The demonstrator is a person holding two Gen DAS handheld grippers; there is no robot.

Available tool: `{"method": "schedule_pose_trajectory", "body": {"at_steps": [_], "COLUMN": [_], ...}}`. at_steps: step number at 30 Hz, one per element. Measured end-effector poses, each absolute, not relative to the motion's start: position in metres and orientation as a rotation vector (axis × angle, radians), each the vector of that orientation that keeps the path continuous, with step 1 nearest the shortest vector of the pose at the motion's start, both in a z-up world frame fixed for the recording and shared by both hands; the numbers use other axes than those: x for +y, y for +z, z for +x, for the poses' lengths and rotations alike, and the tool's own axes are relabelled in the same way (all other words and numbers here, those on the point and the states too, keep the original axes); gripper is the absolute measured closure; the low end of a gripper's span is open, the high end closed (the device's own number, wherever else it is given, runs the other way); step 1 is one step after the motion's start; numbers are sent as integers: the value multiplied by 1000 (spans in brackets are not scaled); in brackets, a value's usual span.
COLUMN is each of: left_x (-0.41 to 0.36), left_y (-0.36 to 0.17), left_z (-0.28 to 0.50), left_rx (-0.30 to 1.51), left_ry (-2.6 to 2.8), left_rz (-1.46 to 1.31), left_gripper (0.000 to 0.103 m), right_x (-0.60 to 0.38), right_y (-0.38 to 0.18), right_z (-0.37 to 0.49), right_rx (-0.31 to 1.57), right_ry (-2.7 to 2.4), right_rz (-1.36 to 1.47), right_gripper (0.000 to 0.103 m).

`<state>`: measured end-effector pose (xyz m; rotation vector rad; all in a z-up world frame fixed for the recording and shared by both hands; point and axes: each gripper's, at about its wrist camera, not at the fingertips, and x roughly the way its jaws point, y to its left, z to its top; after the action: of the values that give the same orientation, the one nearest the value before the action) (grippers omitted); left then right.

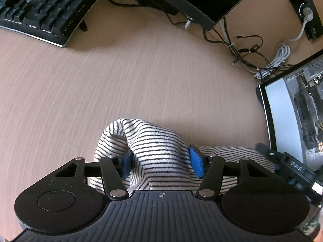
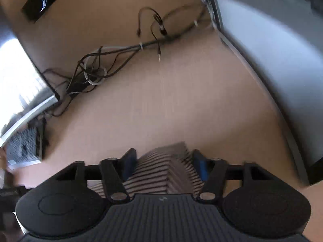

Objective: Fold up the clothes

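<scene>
The only letters to be made out are white ones on a black part at the near right edge of the left wrist view, and they look like "DAS" (small and tilted, so not certain). The left gripper bears a small white crosshair sign on its ribbed body, and the right gripper has a pale mark at the same place, too blurred to read. A black bar at the far left carries a white sign of curved arcs, without words; the keyboard legends cannot be read.
</scene>
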<state>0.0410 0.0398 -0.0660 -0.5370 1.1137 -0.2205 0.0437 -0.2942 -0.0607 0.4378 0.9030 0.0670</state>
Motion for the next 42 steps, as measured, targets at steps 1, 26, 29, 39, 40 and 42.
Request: {"method": "schedule_pose_trajectory", "body": {"at_steps": [1, 26, 29, 39, 40, 42], "left_x": [37, 58, 58, 30, 31, 33], "left_y": [-65, -22, -40, -40, -40, -41], "left_z": [45, 4, 25, 9, 8, 5], "left_rx": [1105, 863, 936, 906, 907, 907], "left_ry": [-222, -189, -150, -141, -140, -141], "left_rz": [-511, -392, -442, -207, -208, -211], "left_gripper": [46, 27, 43, 56, 56, 56], "right_x": [-290, -271, -270, -284, -285, -286], "right_y": [-62, -72, -70, -53, -58, -69], "right_z": [46, -37, -37, -3, 0, 6], "right_rx": [897, 720, 746, 836, 853, 887], "right_ry": [64, 191, 192, 105, 108, 114], "right_rz": [418, 165, 160, 317, 346, 404], "right_gripper": [58, 72, 71, 42, 42, 42]}}
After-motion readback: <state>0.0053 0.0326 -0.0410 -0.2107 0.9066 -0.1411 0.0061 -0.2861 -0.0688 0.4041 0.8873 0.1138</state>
